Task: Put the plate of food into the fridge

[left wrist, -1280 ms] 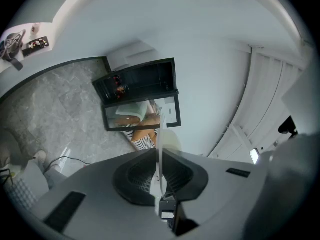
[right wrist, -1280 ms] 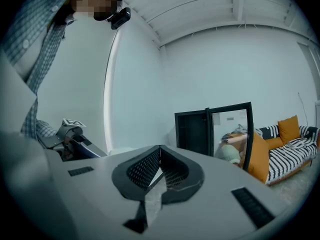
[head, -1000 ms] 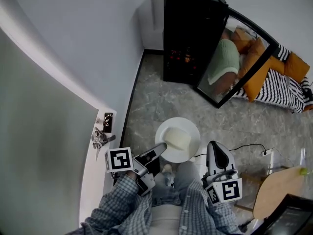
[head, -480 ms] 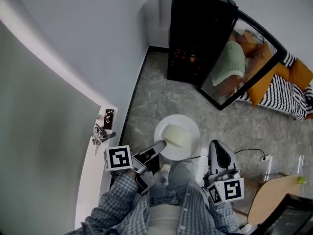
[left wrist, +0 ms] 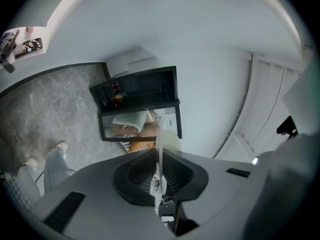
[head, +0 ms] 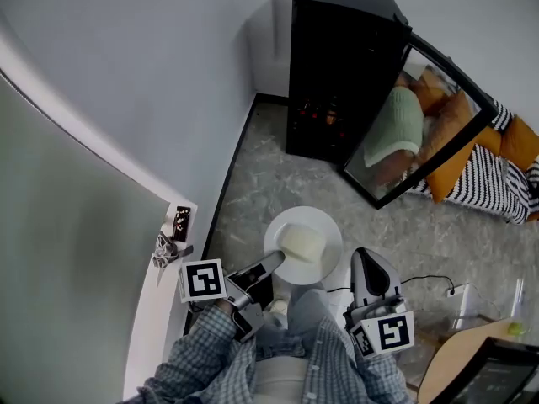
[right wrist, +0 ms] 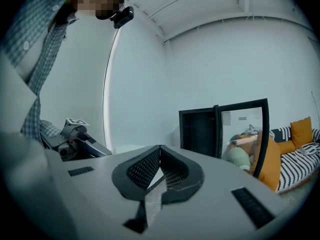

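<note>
A white plate [head: 324,263] carries a pale block of food [head: 303,243] and hangs level above the grey floor. My left gripper [head: 276,263] is shut on the plate's left rim. That rim [left wrist: 159,149] shows edge-on between the left gripper's [left wrist: 159,156] jaws. My right gripper [head: 364,257] hovers just right of the plate, shut with nothing in it; its [right wrist: 160,148] jaws meet tip to tip. The black fridge [head: 337,74] stands ahead against the wall with its glass door [head: 421,129] swung open to the right. It also shows as the fridge [left wrist: 135,89] and the fridge [right wrist: 200,129].
A sofa [head: 505,171] with orange cushions and a striped cover lies right of the fridge door. A white ledge [head: 173,259] with small items runs along the left wall. A wooden table [head: 455,364] is at the lower right, and a cable [head: 425,280] lies on the floor.
Both grippers and the plate have moved forward toward the fridge, which now looks a little nearer. The left gripper's hold on the rim is unchanged and the right gripper stays shut.
</note>
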Available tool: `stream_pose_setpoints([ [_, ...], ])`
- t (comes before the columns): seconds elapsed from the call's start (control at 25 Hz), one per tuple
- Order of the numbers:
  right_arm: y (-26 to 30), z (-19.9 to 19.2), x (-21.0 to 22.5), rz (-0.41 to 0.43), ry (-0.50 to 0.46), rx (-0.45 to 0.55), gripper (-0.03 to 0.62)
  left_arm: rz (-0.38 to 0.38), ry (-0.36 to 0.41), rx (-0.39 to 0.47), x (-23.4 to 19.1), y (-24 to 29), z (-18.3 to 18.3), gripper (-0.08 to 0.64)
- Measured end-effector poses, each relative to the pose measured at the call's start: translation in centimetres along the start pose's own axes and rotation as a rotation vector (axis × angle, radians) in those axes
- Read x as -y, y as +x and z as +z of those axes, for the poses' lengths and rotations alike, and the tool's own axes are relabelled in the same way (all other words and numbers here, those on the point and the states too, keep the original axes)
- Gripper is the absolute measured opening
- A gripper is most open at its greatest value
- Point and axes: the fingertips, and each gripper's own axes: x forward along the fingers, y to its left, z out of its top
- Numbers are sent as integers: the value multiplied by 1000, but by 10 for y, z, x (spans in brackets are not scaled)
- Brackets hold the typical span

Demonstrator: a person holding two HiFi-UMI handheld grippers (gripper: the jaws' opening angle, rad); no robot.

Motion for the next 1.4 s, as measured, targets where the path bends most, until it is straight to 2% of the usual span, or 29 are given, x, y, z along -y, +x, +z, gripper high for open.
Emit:
stream_pose_setpoints([
  [0.16,12,-3,17,10,-8,-16,6,2,18,-2,-1,21,8,25],
  [0.76,74,13,100,79,18,-85,8,-7,-13,60,20,112,55,25],
  [0.92,86,18,116,104,7,-80,8,-19,-31,83,25,129,65,25],
  [1.4,117,26,162,117,-33,-85,8,-10,-9,96,35,179,93,25],
])
